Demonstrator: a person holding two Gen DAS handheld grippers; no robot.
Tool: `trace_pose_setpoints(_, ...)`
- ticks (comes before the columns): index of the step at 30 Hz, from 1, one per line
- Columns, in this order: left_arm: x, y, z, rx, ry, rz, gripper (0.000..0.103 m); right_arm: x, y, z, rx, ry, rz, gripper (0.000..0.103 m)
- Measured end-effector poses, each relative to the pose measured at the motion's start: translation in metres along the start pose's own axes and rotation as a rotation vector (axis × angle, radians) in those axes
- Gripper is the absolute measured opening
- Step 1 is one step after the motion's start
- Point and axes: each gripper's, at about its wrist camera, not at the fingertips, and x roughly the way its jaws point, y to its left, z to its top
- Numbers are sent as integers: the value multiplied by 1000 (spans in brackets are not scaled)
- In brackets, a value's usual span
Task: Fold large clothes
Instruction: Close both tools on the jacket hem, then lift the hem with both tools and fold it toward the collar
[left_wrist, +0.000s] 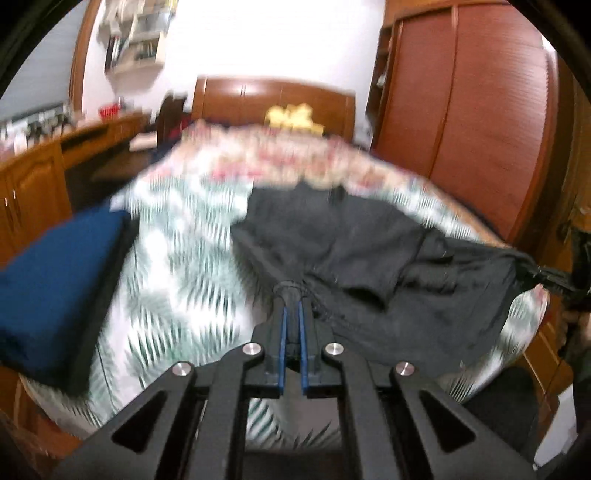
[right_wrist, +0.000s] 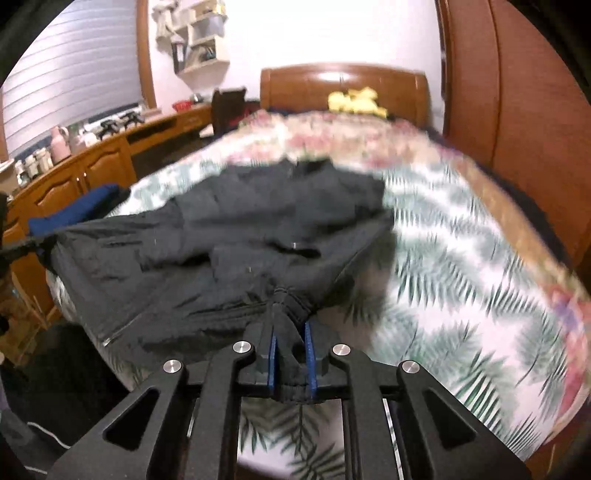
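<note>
A large black garment (left_wrist: 354, 258), of thin, crinkled cloth with seams and a small metal snap, lies crumpled on the bedspread (left_wrist: 177, 266), on the leaf-printed part. Its near edge is raised off the bedspread at 2 corners, stretched taut between them, while the far part rests in loose folds toward the bedspread's floral band. A folded dark blue garment (left_wrist: 55, 280) sits at the bedspread's left edge.
</note>
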Motion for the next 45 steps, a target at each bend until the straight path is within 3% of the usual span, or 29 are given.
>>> trace_pose_setpoints(11,-93,-38,97,87,-245,-37,2,-110,12,82,-67,-259,-41,9)
trace_pose_setpoints(18,-158,-55,118,112,-382,-71,2,-192,15,95,-91,-408,-60,9)
trace_pose_setpoints(23,-165,-61,119,137,-403,-71,2,-218,12,87,-97,-450,-71,9)
trace_pose_setpoints(26,-135,-61,112,145,-347,-53,2,-190,10,77,-117,-385,-98,9)
trace_pose_setpoints(33,-16,-38,79,107,-141,-2,2,-63,-9,25,-107,-119,-84,9)
trace_pose_setpoints(39,57,-24,70,74,-58,42,2,5,-42,7,-30,-33,-68,9)
trace_pose_setpoints(45,99,-12,87,60,-57,71,2,63,-76,36,10,-5,-103,9)
